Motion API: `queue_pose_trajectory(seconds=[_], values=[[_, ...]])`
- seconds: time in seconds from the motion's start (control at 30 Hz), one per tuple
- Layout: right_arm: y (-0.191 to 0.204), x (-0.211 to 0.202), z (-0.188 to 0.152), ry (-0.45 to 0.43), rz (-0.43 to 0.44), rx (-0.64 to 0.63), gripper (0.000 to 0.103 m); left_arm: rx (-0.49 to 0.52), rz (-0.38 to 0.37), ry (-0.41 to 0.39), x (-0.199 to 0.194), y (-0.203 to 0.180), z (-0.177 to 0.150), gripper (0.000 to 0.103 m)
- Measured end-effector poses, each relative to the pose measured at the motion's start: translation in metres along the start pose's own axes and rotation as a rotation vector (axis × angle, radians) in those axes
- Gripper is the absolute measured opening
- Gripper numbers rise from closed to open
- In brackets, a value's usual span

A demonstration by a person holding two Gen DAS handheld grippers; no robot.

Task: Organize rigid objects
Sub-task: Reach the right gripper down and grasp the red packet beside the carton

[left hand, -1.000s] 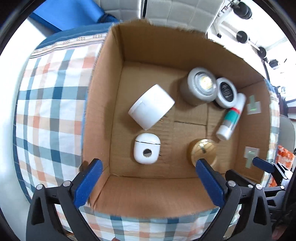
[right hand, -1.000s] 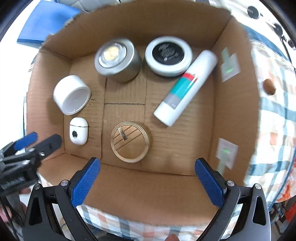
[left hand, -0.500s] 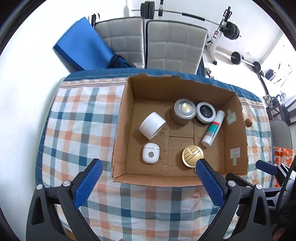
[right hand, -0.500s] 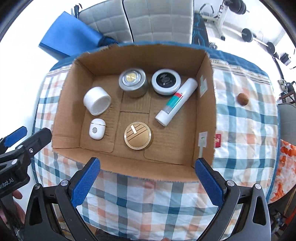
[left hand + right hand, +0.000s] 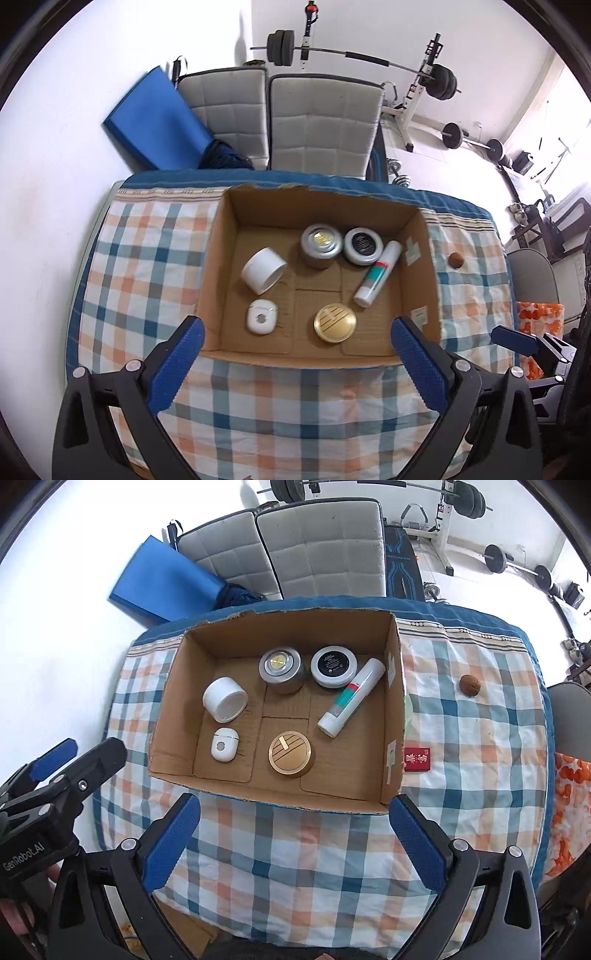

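Six rigid objects inside cardboard box (image 5: 391, 716), open-topped, on checked tablecloth (image 5: 480, 738). By box's far wall: silver tin (image 5: 281, 668) and black-lidded jar (image 5: 333, 665), side by side, nearly touching. Against jar's right side and close to box's right wall: white tube (image 5: 351, 702) with teal and red band, lying slantwise. Toward box's left wall: white cup (image 5: 224, 699), tipped on its side, mouth facing near-right. Nearer box's front wall: white earbud case (image 5: 224, 744) flat on box floor, gold round compact (image 5: 291, 753) just right of it, apart from each other. Outside box, on cloth beyond right wall: small red packet (image 5: 417, 759) just beside box, brown nut-like ball (image 5: 469, 684) well apart from box. Left gripper (image 5: 295, 354) spread wide, blue pads holding nothing, hovering over cloth before box's front wall. Right gripper (image 5: 293, 836) likewise released, pads wide apart, empty, above cloth on box's near side. Beyond box's far side: two grey padded chair backs (image 5: 317, 122), blue mat (image 5: 155, 118) leaning by wall, barbell rack (image 5: 417, 85).
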State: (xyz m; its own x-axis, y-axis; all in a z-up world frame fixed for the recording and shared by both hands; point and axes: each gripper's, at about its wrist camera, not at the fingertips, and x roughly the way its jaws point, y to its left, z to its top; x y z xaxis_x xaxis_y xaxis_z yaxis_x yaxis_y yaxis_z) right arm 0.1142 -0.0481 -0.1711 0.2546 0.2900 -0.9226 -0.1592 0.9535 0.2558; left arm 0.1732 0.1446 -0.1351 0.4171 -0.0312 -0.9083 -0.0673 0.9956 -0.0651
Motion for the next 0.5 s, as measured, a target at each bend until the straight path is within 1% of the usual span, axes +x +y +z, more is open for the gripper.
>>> queue_pose_trajectory(seconds=[0.1, 0.2, 0.27, 0.3, 0.37, 0.4, 0.47, 0.5], values=[[-0.028, -0.013, 0.006, -0.018, 0.011, 0.025, 0.103, 0.021, -0.007, -0.017, 0.005, -0.033, 0.012, 0.103], [-0.072, -0.014, 0.016, -0.012, 0.008, 0.090, 0.103, 0.048, 0.052, -0.048, 0.024, -0.069, 0.023, 0.103], [-0.109, -0.002, 0.023, 0.008, 0.002, 0.165, 0.103, 0.055, 0.086, -0.039, 0.046, -0.089, 0.031, 0.103], [-0.131, 0.009, 0.026, 0.031, 0.025, 0.219, 0.103, 0.055, 0.102, -0.028, 0.057, -0.096, 0.034, 0.103], [-0.166, 0.037, 0.030, 0.088, 0.034, 0.311, 0.103, 0.059, 0.118, 0.009, 0.084, -0.108, 0.039, 0.103], [-0.183, 0.056, 0.031, 0.120, 0.065, 0.358, 0.103, 0.055, 0.136, 0.031, 0.097, -0.111, 0.040, 0.103], [-0.207, 0.092, 0.031, 0.188, 0.099, 0.440, 0.098, 0.048, 0.143, 0.077, 0.118, -0.114, 0.041, 0.103], [-0.216, 0.110, 0.029, 0.223, 0.124, 0.477, 0.093, 0.041, 0.146, 0.095, 0.126, -0.114, 0.041, 0.103]])
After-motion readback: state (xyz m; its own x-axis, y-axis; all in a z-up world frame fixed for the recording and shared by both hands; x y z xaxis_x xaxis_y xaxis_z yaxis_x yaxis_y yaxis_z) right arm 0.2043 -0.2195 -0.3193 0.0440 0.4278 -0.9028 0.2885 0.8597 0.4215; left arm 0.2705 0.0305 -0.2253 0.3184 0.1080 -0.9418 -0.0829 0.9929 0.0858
